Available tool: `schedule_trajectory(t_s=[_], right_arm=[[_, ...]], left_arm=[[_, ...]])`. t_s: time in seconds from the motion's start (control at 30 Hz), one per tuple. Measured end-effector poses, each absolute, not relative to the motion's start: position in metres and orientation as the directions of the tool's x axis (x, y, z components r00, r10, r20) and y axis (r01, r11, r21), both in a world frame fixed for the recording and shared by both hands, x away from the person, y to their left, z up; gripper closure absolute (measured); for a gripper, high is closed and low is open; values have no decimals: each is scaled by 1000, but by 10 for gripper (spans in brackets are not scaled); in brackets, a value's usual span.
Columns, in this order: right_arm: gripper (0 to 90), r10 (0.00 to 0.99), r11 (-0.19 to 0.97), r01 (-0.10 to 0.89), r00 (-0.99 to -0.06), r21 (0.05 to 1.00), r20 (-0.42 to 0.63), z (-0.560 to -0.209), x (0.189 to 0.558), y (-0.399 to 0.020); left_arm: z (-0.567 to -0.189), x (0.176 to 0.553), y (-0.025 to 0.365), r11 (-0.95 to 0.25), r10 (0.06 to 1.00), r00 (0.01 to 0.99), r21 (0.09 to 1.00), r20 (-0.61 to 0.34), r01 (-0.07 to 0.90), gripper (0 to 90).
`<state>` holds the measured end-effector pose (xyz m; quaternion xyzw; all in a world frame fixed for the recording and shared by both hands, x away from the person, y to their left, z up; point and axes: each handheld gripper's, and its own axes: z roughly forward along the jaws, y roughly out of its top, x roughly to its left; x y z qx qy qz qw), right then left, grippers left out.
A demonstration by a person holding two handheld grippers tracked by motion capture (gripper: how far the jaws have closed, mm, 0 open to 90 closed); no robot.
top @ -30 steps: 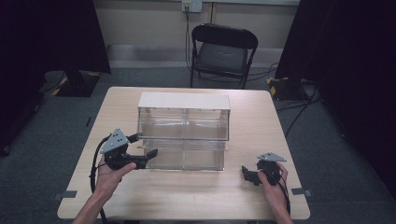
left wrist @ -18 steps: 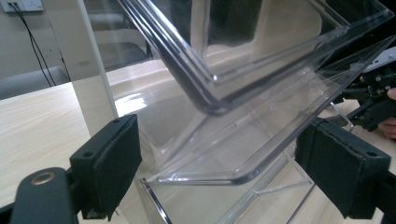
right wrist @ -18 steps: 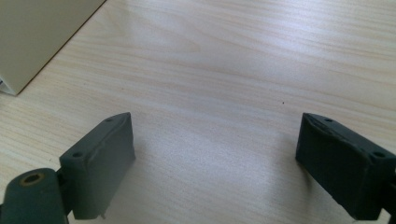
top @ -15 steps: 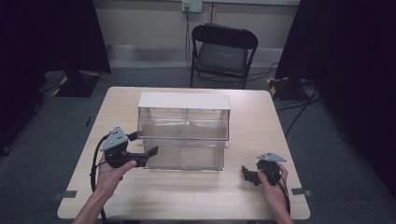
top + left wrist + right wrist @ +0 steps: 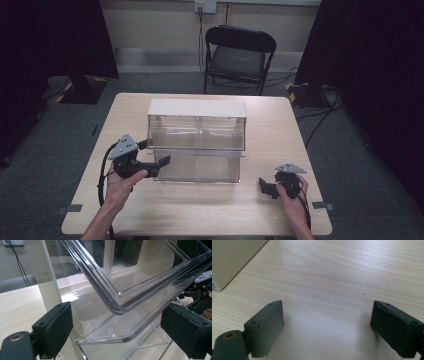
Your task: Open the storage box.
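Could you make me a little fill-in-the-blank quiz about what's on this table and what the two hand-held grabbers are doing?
1. The left gripper has its jaws spread at the edge of a ____ plastic bin unit.
2. The right gripper hovers over bare ____ tabletop.
3. Behind the table stands a black folding ____.
4. Both grippers' jaws are ____.

Missing words: clear; wooden; chair; open

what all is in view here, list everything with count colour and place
drawer cabinet: one, clear plastic with a white top, middle of the table
table: one, light wood, centre of the room
folding chair: one, black, behind the table
wall socket: one, white, on the back wall
left gripper: one, black, open at the cabinet's lower left drawer
right gripper: one, black, open over the table's near right part
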<state>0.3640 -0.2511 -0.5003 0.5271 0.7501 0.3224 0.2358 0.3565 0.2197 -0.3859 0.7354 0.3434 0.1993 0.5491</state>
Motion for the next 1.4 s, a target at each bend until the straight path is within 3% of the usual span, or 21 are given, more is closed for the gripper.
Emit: schedule_trajectory(t_s=[1.4], right_arm=[[109,943,236,639,-333,732,-13,-500,364,-251]], left_arm=[[-385,357,219,-155,723,683,940,-101,304,98]])
